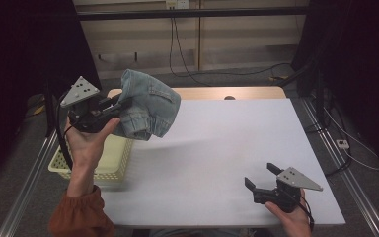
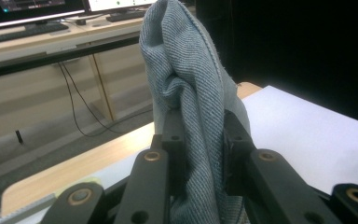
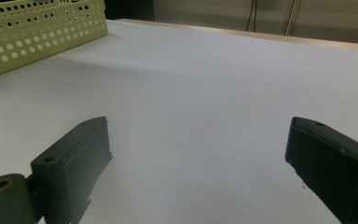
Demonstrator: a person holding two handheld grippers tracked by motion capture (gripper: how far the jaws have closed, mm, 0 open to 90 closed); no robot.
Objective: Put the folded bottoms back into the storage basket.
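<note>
Denim shorts [image 1: 148,106] hang bunched in our left gripper [image 1: 116,104], jaws clamped on a thick fold, raised above the yellow basket [image 1: 109,163]. Soft and floppy, we judge; grip seams or waistband. Our right gripper [image 1: 261,180] rests low, jaws wide apart.

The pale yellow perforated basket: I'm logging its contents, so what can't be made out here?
- High view: pale yellow perforated basket interior partly hidden by the left hand and raised blue denim garment.
- Right gripper view: basket cut off by the edge; only its outer wall faces the camera.
</note>
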